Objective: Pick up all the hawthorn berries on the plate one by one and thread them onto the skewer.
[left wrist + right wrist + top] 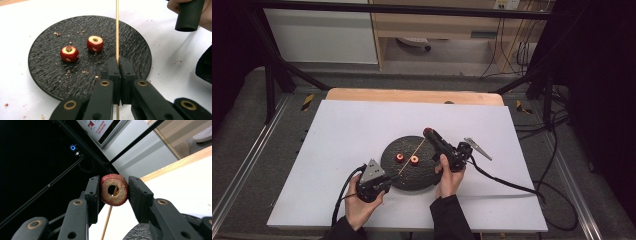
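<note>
Left tongs [118, 65] are pressed together on a thin wooden skewer [117, 27], which runs straight up from them across a round black plate [45, 75] with a rough, rippled surface. Right tongs [114, 192] clamp a cored red fruit ring [114, 189], pale inside with a dark red skin, and the skewer's tip shows through its hole. From above, that ring [428, 132] sits at the far end of the skewer, just past the plate's rim. Two more cored red fruits [69, 53] lie side by side on the plate among brown crumbs. A white sheet covers the worktop [352, 125], with bare wood along its far edge; beyond it stand a dark metal frame, grey floor and pale cabinets
</note>
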The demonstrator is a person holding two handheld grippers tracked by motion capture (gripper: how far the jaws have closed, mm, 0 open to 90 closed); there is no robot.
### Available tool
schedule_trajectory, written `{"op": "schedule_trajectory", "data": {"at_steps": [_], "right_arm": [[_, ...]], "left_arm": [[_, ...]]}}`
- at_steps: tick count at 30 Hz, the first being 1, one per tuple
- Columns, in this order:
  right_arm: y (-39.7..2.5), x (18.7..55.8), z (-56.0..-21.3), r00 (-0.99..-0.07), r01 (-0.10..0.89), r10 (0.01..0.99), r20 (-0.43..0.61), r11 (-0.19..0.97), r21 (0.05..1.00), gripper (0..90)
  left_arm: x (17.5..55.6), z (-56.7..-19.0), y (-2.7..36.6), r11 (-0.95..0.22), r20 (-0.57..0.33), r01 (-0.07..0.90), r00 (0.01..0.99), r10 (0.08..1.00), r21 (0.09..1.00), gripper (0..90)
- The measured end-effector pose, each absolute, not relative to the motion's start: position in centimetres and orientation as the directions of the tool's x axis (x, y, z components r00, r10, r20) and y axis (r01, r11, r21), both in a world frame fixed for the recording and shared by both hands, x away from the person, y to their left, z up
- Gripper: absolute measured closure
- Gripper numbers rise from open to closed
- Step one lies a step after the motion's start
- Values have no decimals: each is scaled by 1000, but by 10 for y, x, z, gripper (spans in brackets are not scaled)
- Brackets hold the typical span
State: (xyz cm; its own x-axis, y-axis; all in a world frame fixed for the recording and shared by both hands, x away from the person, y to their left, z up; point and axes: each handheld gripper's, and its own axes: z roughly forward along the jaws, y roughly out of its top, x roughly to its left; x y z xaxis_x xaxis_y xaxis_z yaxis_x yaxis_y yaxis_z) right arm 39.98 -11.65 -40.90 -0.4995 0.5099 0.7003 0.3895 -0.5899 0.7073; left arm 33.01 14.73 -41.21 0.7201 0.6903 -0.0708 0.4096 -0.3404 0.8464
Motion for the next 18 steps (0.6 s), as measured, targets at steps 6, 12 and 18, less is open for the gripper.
{"op": "schedule_trajectory", "data": {"at_steps": [6,12,18], "right_arm": [[-118,399,-407,-501,382,510,699,-594,707,631],[-116,399,-408,-488,360,504,713,-627,690,633],[-114,399,-410,-485,360,505,714,-629,689,633]], "left_arm": [[328,-412,147,-321,-65,393,712,699,862,885],[325,-411,144,-309,-69,399,700,711,863,886],[324,-411,140,-295,-78,411,684,725,863,886]]}}
